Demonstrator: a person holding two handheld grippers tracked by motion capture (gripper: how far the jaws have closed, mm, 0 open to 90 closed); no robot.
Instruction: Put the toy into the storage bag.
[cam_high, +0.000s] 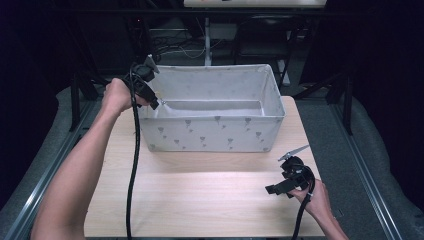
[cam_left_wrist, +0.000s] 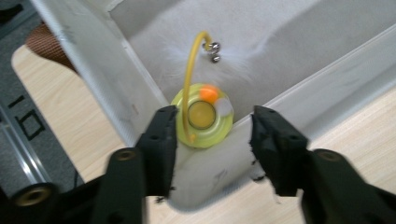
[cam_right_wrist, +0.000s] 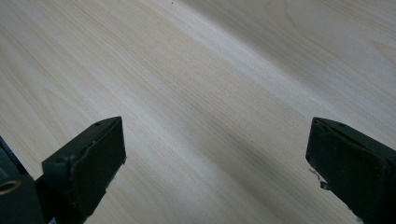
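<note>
In the high view, a grey fabric storage bin (cam_high: 212, 131) with a small printed pattern stands on the far half of the light wooden worktop (cam_high: 200, 200). The left gripper (cam_high: 156, 104) is at the bin's near left corner, with its tip just over the rim. The right gripper (cam_high: 272, 189) is low over the worktop near the right front edge, well apart from the bin.

In the left gripper view, the two black jaws stand apart with nothing between them, just above the bin's corner (cam_left_wrist: 205, 182). Between the jaws, lower inside the bin, lies a cat toy (cam_left_wrist: 201, 122): a round yellow-green base with an orange ball, and a yellow wire (cam_left_wrist: 189, 88) that rises from it and carries small bells and white feathers (cam_left_wrist: 219, 60). The toy sits on the bin's bottom, close against the left wall at this corner.

In the right gripper view, the jaws are wide apart over the bare wood (cam_right_wrist: 201, 93) and hold nothing.

I judge that the toy is already placed in the bin and the left gripper is free of it. The risk now is the thin wire: it stands near the left jaw, so a careless lift could hook it and drag the toy out. A jaw could also catch the soft rim and tip the light bin.
</note>
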